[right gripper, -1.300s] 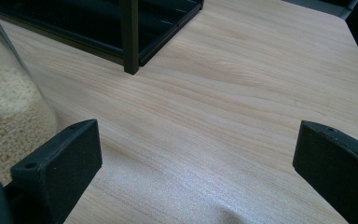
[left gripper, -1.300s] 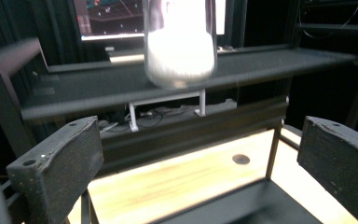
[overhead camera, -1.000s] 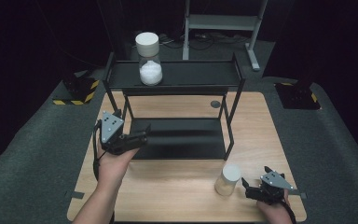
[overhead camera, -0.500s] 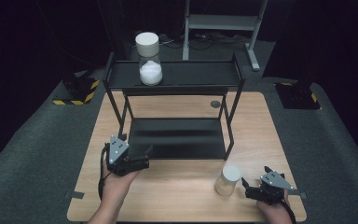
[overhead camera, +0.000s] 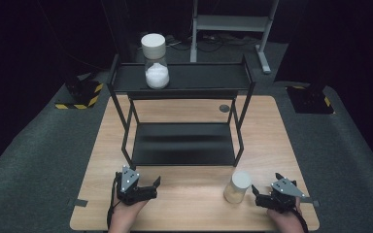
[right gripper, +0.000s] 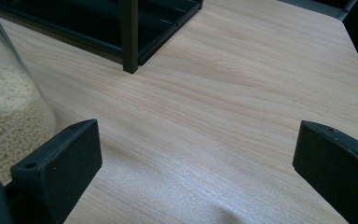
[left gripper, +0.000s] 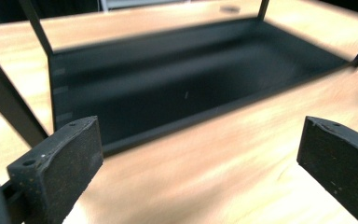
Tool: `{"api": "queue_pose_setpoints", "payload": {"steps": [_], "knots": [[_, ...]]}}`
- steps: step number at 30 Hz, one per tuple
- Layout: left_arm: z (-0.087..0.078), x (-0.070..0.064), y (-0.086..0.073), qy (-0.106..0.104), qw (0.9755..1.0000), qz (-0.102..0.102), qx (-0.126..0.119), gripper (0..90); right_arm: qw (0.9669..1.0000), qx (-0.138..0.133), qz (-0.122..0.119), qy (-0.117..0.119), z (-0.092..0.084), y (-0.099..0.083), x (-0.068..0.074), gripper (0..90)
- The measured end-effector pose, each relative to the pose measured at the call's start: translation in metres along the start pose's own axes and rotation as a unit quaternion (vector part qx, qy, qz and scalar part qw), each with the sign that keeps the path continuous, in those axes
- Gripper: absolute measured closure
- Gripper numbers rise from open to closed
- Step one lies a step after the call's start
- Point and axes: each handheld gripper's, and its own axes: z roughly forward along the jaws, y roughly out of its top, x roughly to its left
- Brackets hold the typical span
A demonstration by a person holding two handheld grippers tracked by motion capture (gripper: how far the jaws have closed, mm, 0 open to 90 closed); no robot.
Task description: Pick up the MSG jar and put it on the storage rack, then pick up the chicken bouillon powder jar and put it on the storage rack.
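Jar: clear jar of pale grain with a round white lid, upright on the table, just left of the right gripper.
Handling: likely glass, so stiff, smooth and breakable; about half full, so moderately heavy and low-weighted.
Hold: across the straight wall below the lid, square and firm, since the surface looks slippery.
Right gripper: jaws wide apart, empty, the jar beside its left jaw.
Left gripper: jaws apart, empty, facing the black shelf rack.
Second jar: white contents, on the rack's top shelf.
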Motion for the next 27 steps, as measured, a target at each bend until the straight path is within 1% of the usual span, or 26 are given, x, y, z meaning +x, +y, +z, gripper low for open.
{"api": "queue_pose_setpoints", "payload": {"steps": [3, 5, 7, 8, 9, 10, 11, 13, 15, 17, 20, 24, 27], "knots": [[0.005, 0.0, -0.006, -0.002, 0.9998, 0.007, 0.021, 0.4, 1.0, 0.002, -0.001, 0.0, 0.0, 0.001, 0.0, 0.6], [0.007, -0.002, -0.008, 0.0, 0.9994, 0.021, 0.029, 0.4, 1.0, 0.002, 0.001, -0.001, 0.0, 0.001, 0.001, 0.6], [0.011, -0.003, -0.009, -0.002, 0.9988, 0.029, 0.039, 0.4, 1.0, 0.002, 0.002, -0.002, 0.0, 0.001, 0.001, 0.6], [0.013, -0.005, -0.007, 0.0, 0.998, 0.036, 0.051, 0.4, 1.0, 0.001, 0.003, -0.003, 0.0, 0.001, 0.001, 0.6], [0.013, -0.01, -0.006, 0.007, 0.9973, 0.052, 0.052, 0.4, 1.0, 0.002, 0.003, -0.003, 0.0, 0.001, 0.001, 0.6], [0.013, -0.013, -0.008, 0.01, 0.9968, 0.063, 0.049, 0.4, 1.0, 0.001, 0.004, -0.002, 0.0, 0.0, 0.0, 0.6], [0.013, -0.016, -0.007, 0.013, 0.9959, 0.074, 0.051, 0.4, 1.0, 0.0, 0.006, -0.001, 0.0, 0.0, 0.0, 0.6], [0.013, -0.022, -0.006, 0.016, 0.9935, 0.097, 0.057, 0.5, 1.0, -0.002, 0.008, 0.0, -0.001, -0.001, -0.001, 0.6], [0.015, -0.024, -0.004, 0.014, 0.9916, 0.111, 0.064, 0.5, 1.0, -0.003, 0.006, -0.001, -0.001, -0.001, 0.0, 0.6], [0.016, -0.025, -0.003, 0.013, 0.9909, 0.115, 0.069, 0.9, 1.0, -0.002, 0.001, 0.0, -0.001, -0.001, 0.0, 0.6], [0.016, -0.025, -0.002, 0.011, 0.9906, 0.117, 0.071, 0.9, 1.0, -0.003, 0.009, -0.001, -0.001, -0.001, 0.0, 0.5], [0.016, -0.02, -0.002, 0.006, 0.9923, 0.103, 0.069, 0.9, 1.0, -0.004, 0.009, 0.0, -0.001, -0.002, 0.0, 0.5], [0.016, -0.017, -0.002, 0.002, 0.9931, 0.095, 0.069, 0.9, 0.9999, -0.005, 0.011, 0.002, -0.002, -0.002, 0.0, 0.5]]}}
